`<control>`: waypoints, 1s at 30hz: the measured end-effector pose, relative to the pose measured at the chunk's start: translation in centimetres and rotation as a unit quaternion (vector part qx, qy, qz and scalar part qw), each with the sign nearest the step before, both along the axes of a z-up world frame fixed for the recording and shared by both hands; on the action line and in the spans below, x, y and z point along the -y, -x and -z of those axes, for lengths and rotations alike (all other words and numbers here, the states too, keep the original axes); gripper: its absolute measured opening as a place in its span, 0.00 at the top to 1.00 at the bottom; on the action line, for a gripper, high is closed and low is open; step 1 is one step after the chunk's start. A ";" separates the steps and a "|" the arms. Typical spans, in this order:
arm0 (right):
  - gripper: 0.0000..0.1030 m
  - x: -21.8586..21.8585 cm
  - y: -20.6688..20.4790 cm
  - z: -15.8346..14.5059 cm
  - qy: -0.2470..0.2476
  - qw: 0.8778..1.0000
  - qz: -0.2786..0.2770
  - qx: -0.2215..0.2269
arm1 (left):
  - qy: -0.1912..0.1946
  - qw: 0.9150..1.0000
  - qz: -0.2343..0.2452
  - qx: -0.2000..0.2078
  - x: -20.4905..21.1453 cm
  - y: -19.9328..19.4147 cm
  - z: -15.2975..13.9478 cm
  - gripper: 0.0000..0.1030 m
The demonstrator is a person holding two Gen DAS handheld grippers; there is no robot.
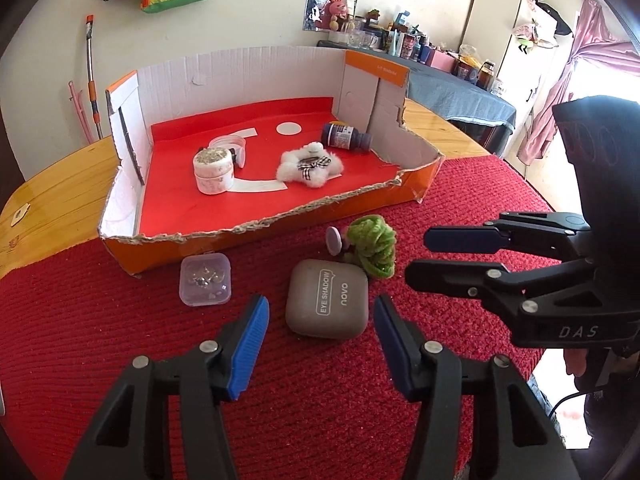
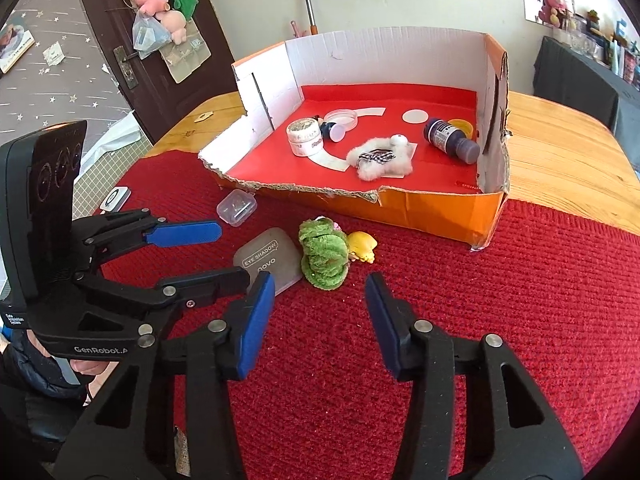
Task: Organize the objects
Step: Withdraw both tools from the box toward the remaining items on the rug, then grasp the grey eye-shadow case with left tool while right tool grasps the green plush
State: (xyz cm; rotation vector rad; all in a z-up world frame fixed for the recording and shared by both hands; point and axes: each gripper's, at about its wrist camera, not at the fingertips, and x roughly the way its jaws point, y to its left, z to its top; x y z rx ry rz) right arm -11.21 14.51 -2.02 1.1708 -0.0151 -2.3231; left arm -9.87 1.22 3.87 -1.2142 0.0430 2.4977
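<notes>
The left gripper [image 1: 320,344] is hovering with its ribbed blue fingers [image 1: 250,344] standing apart, gripping nothing, the grey eye-shadow case [image 1: 326,304] lying on the cloth just ahead between them. The right gripper [image 2: 320,320] is likewise hanging with fingers apart and empty, just short of the fuzzy green chenille bundle [image 2: 324,254]. A small yellow toy [image 2: 362,246] is touching that bundle. A clear square plastic box [image 1: 205,279] is sitting near the torn front edge of the cardboard tray [image 1: 256,228]. The knitted red cloth [image 2: 520,300] is lying bare toward its right edge.
</notes>
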 end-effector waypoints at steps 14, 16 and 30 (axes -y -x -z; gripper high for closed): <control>0.61 0.6 2.2 1.2 0.019 1.000 -0.008 0.021 | 0.000 1.000 0.009 0.021 -0.6 0.9 1.5 0.46; 0.63 0.7 2.4 1.4 0.022 0.999 -0.009 0.026 | 0.000 1.000 0.010 0.022 -0.7 1.0 1.6 0.46; 0.69 0.7 3.7 2.2 0.036 0.998 -0.006 0.045 | 0.002 1.000 0.014 0.023 -0.9 1.6 1.9 0.49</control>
